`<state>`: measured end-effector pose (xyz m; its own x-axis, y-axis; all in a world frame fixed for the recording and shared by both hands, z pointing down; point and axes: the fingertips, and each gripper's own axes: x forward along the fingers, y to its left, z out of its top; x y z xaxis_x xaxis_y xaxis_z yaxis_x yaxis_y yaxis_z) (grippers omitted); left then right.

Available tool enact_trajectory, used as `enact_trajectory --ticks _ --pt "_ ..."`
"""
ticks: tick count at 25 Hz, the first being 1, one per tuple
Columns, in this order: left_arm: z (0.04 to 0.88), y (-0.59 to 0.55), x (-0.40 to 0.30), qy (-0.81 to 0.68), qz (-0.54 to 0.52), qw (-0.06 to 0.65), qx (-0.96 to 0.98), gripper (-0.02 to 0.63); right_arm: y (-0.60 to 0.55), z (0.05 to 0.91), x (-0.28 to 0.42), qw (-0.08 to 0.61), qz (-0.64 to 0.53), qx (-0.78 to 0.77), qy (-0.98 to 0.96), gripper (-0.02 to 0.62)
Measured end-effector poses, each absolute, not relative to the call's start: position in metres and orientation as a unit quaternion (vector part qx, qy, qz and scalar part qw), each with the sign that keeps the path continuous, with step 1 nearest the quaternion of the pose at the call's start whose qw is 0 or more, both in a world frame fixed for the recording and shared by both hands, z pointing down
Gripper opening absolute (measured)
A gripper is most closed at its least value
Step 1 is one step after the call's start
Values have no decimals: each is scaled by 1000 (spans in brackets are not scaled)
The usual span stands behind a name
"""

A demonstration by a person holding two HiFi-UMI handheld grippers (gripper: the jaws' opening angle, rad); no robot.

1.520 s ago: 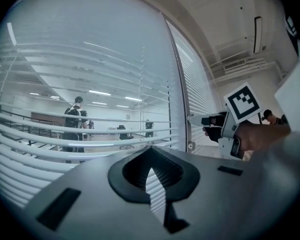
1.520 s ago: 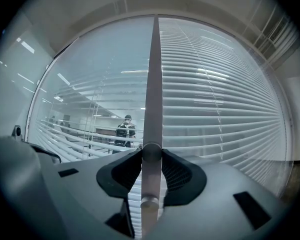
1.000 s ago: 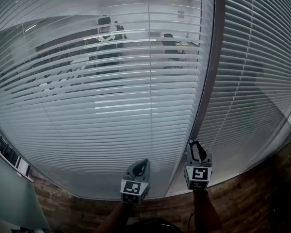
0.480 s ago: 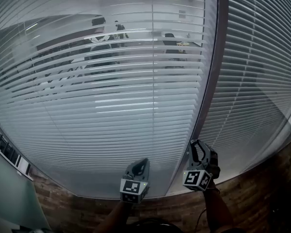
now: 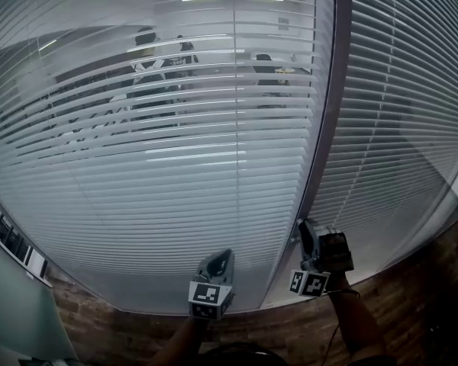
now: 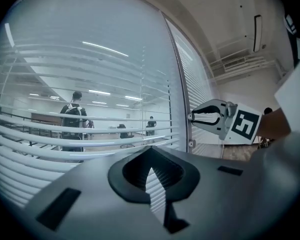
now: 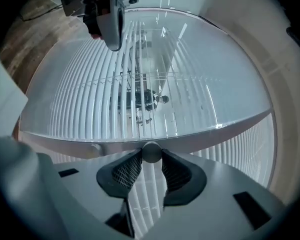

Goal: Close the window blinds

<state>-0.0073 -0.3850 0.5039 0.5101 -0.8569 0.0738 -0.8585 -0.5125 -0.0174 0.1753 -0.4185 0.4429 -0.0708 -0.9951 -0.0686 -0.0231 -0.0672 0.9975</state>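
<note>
Window blinds cover two glazed panes that meet at a dark upright post. Low on that post, near the window's bottom edge, sits a small round grey knob. The right gripper reaches level to the post and pinches this knob. The ribbed black pads press on it from either side, and it sits right at the fingertips. The gripper is rolled onto its side, with its marker cube tipped below it.

The left gripper hangs just in front of the left pane, beside the post and apart from the right one. Its fingertips meet, with nothing between them.

The slats are pale grey and horizontal. On the left pane they stand partly open, more so toward the top. Between them an office shows, with ceiling lights, chairs and a standing person. On the right pane the slats lie tighter and little shows through. Dark wood flooring runs along the foot of the window.
</note>
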Motion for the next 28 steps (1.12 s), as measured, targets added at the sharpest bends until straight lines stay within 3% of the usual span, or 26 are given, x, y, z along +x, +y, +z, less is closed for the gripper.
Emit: enact_trajectory --ticks 5,12,15,22,28 --pt "503 -381 -8 -497 32 14 867 0 -412 451 172 376 -425 551 -612 151" --pt "509 -378 -6 -497 43 13 867 0 -415 444 177 145 -150 634 -745 158" --pt "506 -379 -9 -500 40 14 865 0 -419 440 184 76 -75 657 -746 158" --pt "505 -381 -19 -515 24 12 857 0 -422 437 189 35 -33 658 -751 129" --pt "502 -380 -26 -521 29 15 853 0 -422 438 188 41 -46 654 -754 127"
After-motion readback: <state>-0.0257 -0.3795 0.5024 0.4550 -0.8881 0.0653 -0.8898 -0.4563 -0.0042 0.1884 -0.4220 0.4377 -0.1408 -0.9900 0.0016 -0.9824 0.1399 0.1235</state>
